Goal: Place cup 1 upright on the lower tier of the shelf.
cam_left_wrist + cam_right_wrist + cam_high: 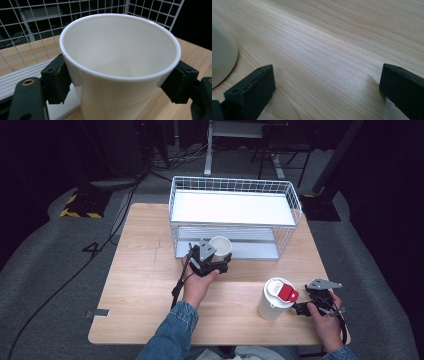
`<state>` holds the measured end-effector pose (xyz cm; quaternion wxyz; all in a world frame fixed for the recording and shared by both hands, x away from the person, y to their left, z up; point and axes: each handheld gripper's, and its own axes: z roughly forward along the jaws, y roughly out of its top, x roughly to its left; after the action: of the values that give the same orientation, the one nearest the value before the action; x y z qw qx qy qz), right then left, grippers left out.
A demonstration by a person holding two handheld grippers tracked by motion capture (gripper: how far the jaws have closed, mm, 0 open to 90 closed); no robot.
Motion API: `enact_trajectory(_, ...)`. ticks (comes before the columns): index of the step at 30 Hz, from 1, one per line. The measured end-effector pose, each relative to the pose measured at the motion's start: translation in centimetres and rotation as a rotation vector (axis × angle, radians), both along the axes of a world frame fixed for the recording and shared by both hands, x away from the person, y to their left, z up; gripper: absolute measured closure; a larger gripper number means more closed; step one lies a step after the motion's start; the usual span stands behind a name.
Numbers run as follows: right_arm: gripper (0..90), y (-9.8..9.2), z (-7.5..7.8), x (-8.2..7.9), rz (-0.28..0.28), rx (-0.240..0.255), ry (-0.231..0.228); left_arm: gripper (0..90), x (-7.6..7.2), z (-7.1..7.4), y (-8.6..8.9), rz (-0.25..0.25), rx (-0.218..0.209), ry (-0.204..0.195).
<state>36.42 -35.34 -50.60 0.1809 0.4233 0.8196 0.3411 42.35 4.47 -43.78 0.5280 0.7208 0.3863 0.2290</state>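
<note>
While the left gripper (214, 262) sits near the middle of the wooden table (145, 285), its two black jaws are pressed against opposite sides of a white paper cup (220, 246), just below the rim, and the cup is pinched between them. In the left gripper view that cup (120, 75) stands upright and open-topped, nothing visible inside, with the white wire basket (32, 27) right behind it. From the high view, the cup is just in front of the wire basket (235, 215), at the open lower level, close to the front edge of its lower shelf. Over on the right, the right gripper (306, 306) rests low near the table's front edge, jaws spread wide with nothing between them; the right gripper view shows bare wood grain between the two black pads. Just beside it stands a white lidded container (274, 300) with a red flap on its lid, upright, its curved base (222, 62) showing at the left of the right gripper view, clear of the jaws.
</note>
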Motion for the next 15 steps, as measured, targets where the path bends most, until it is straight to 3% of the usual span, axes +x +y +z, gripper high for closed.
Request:
enact_trajectory(5, 0.4, 0.0, 0.0, 0.0, 0.000, 0.000, 0.000, 21.1, 1.4, 0.0, -0.3, 0.015, 0.020, 0.006)
enact_trajectory(9, 0.3, 0.0, 0.0, 0.0, 0.000, 0.000, 0.000, 21.1, 2.1, -0.2, -0.4, 0.030, -0.004, -0.001)
enact_trajectory(15, 0.4, 0.0, 0.0, 0.0, 0.000, 0.001, 0.000, 21.1, 3.8, -0.4, -0.7, 0.053, 0.011, -0.004)
